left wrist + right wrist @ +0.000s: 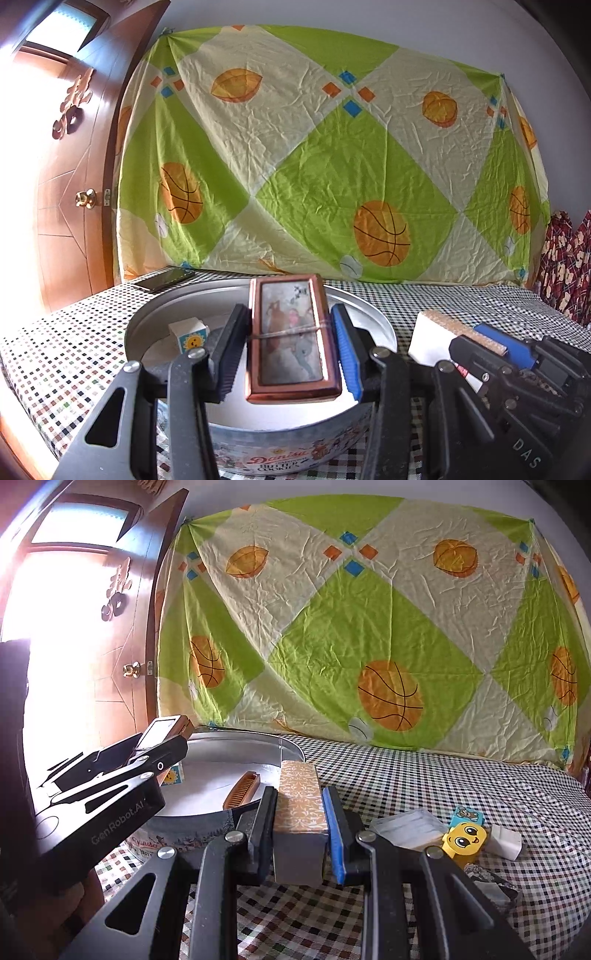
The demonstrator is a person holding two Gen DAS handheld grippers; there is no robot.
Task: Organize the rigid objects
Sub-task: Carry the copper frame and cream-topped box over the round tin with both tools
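Left gripper (290, 350) pinches a copper-framed case (291, 339) above the cookie tin (258, 439); beside the tin, right gripper (300, 830) clamps a patterned box (300, 801).

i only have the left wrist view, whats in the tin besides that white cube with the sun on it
Observer: A brown comb lies on the floor of the tin; your held copper-framed case hides it.
Operator: what is the right gripper holding
Observer: The right gripper is shut on a box with an orange damask top and a grey end face.
Operator: anything left on the table to its right
Observer: Yes, a yellow toy block with a face, with a white block beside it.
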